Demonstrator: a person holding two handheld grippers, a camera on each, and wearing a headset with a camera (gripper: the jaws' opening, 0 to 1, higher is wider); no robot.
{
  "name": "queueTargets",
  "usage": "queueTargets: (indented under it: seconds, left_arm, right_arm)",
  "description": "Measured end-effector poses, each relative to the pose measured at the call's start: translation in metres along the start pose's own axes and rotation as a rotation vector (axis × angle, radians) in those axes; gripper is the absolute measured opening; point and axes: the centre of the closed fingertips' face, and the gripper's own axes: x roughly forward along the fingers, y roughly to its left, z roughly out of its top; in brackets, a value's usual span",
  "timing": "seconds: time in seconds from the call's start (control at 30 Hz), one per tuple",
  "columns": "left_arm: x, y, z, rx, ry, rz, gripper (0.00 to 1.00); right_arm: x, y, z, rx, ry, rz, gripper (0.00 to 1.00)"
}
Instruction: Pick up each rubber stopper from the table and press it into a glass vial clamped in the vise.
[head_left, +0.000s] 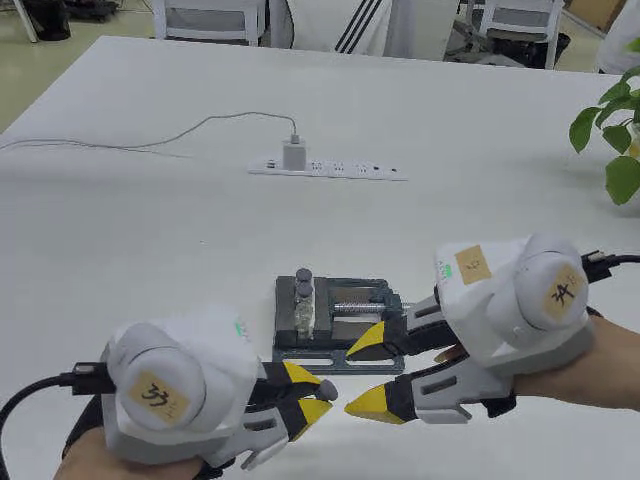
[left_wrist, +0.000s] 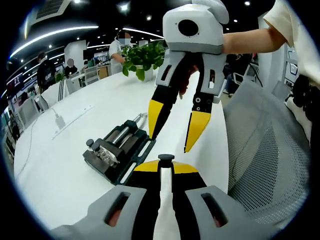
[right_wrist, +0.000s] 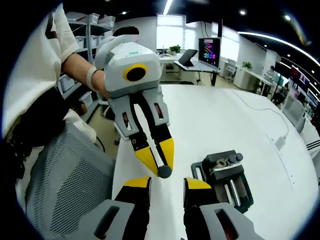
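Note:
A small dark vise (head_left: 340, 325) sits near the table's front edge, clamping glass vials (head_left: 303, 312) that carry grey stoppers (head_left: 303, 282). My left gripper (head_left: 312, 392) is shut on a grey rubber stopper (head_left: 325, 389), held just in front of the vise. The left gripper view shows that stopper (left_wrist: 165, 159) pinched at my jaw tips, with the vise (left_wrist: 117, 150) to the left. My right gripper (head_left: 358, 378) stands open, facing the left one, its yellow tips either side of the stopper's line. In the right gripper view the held stopper (right_wrist: 164, 171) hangs just ahead of my open right gripper (right_wrist: 167, 184).
A white power strip (head_left: 325, 168) with a charger and a grey cable lies mid-table. A potted plant (head_left: 612, 130) stands at the right edge. A mesh chair (right_wrist: 70, 175) sits at the table's near side. Bare white tabletop (head_left: 150, 240) spreads left of the vise.

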Motion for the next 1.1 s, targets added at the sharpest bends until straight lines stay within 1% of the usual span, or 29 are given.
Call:
queueTargets:
  seconds: [0.1,0.2,0.3,0.43,0.7,0.8,0.87,0.97,1.1]
  left_arm:
    - [0.0017,-0.0026,-0.0001,0.033,0.015,-0.006,0.03]
    - [0.0026,-0.0054,0.0025,0.039,0.011,-0.016,0.03]
    - [0.0035,-0.0052,0.0025,0.039,0.01,-0.018,0.03]
    - [0.0037,-0.0037,0.0037,0.04,0.008,-0.013,0.03]
    - [0.0049,-0.0062,0.0039,0.047,0.008,-0.022,0.03]
    - [0.0051,-0.0081,0.0038,0.075,0.013,-0.027,0.03]
    - [0.0052,-0.0089,0.0036,0.075,0.015,-0.027,0.03]
    - [0.0056,-0.0103,0.0034,0.099,0.019,-0.025,0.03]
    - [0.0061,-0.0108,0.0034,0.12,0.023,-0.024,0.03]
  right_arm:
    - [0.0029,0.0041,0.0016,0.003,-0.005,0.019,0.17]
    - [0.0054,0.0056,0.0031,0.013,-0.009,0.028,0.16]
    - [0.0058,0.0058,0.0018,0.01,-0.002,0.032,0.13]
    - [0.0053,0.0059,-0.0009,0.012,0.006,0.038,0.12]
    - [0.005,0.0076,-0.0021,0.01,0.009,0.051,0.09]
    - [0.0048,0.008,-0.0027,0.015,0.013,0.055,0.08]
    - [0.0047,0.0085,-0.003,0.019,0.016,0.057,0.08]
    - [0.0043,0.0096,-0.0036,0.037,0.023,0.06,0.08]
    - [0.0039,0.0096,-0.0047,0.034,0.03,0.063,0.07]
